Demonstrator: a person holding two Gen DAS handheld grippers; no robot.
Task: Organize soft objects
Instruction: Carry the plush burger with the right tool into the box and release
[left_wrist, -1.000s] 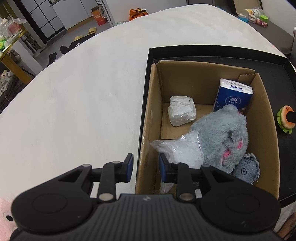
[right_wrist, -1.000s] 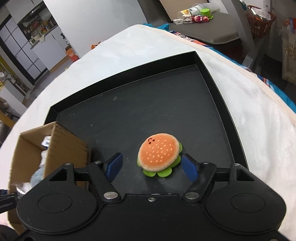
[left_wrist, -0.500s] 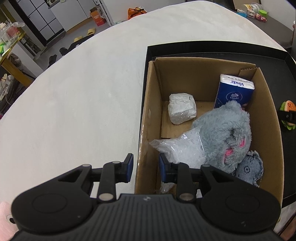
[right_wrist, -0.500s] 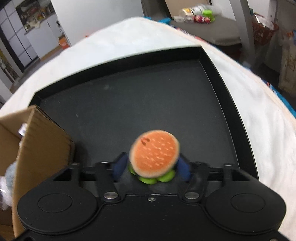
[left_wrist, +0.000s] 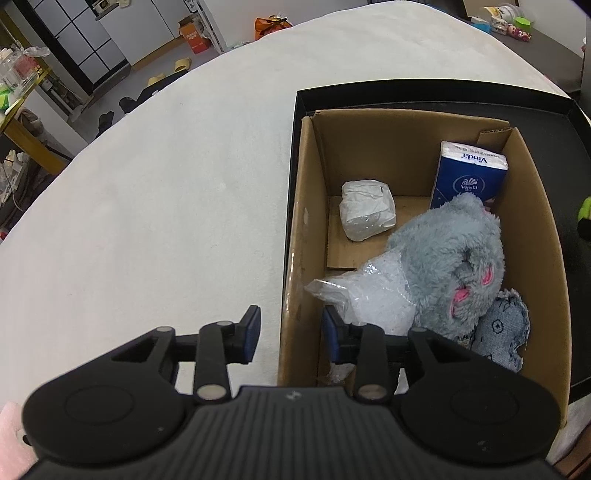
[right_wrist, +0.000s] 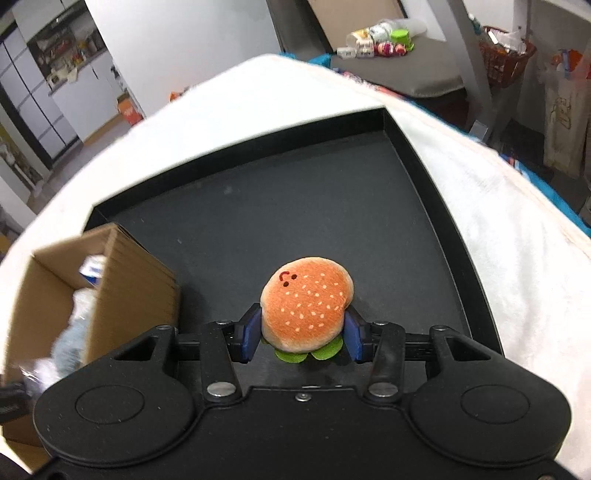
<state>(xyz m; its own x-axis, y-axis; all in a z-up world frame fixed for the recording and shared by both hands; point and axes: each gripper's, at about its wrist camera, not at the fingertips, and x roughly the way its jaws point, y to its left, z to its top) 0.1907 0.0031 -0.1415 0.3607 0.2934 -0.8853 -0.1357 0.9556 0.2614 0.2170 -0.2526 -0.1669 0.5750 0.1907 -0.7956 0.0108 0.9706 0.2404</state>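
Burger plush (right_wrist: 306, 308) sits squeezed between the blue pads of the right tool (right_wrist: 303, 338). The jaws have just been closing and both pads now press into the bun's sides, green felt lettuce poking out below. Grip sits low and across the widest part, probably so the soft body bulges above the pads and cannot slip through. It appears raised off the black tray (right_wrist: 436, 206), not resting on it.

Cardboard box (right_wrist: 122, 280) stands in the tray's left part, just beside the held plush, open top up. Likely the collecting place: it already holds a grey plush (left_wrist: 447, 258), a small denim-blue plush (left_wrist: 502, 325) tucked against its near side, a clear crinkled bag (left_wrist: 369, 295), a white wrapped bundle (left_wrist: 365, 210) and a blue tissue pack (left_wrist: 469, 177) leaning in the far corner. Floor space shows free near the bundle, at the far left of the box.

Left tool (left_wrist: 291, 332) straddles the box's near-left wall, one pad outside, one inside. Its jaws have just been opening; pads stand narrowly apart and clear of the cardboard, gripping nothing. Judged as a steadying hold being let go, or eased.

Tray lies on a white, cloth-covered tabletop (left_wrist: 166, 184).
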